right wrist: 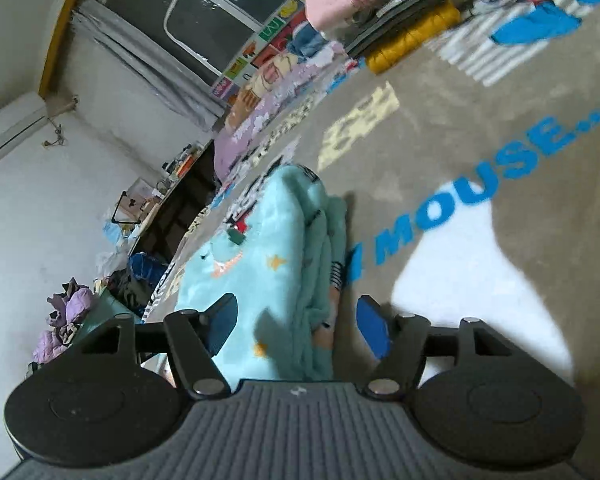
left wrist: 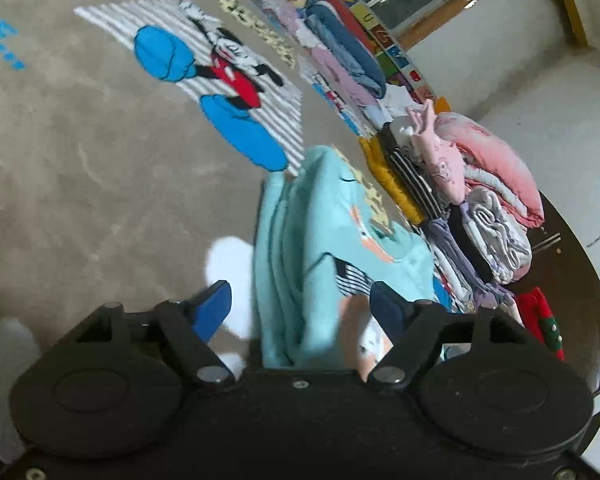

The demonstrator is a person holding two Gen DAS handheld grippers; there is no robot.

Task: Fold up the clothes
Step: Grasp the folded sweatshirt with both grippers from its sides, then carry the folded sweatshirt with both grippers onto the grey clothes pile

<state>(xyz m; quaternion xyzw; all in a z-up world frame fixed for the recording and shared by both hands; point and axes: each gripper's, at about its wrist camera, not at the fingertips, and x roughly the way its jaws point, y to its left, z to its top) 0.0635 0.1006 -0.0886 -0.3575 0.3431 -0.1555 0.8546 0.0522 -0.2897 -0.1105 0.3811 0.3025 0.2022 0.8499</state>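
Note:
A folded light-blue fleece garment [left wrist: 320, 248] with cartoon prints lies on the grey Mickey Mouse bedspread [left wrist: 80, 160]. My left gripper [left wrist: 300, 308] is open, its blue fingers [left wrist: 212, 308] straddling the near end of the folded garment. In the right wrist view the same garment [right wrist: 276, 256] lies between the open fingers [right wrist: 370, 330] of my right gripper [right wrist: 296, 326], at its other end. Neither gripper has closed on the cloth.
A stack of folded clothes [left wrist: 460, 184], pink, yellow, striped and white, stands beside the garment on the bed; it also shows in the right wrist view [right wrist: 388, 12]. More bedding [left wrist: 340, 48] lines the bed's far edge under a window. Loose clothes [right wrist: 68, 316] lie on the floor.

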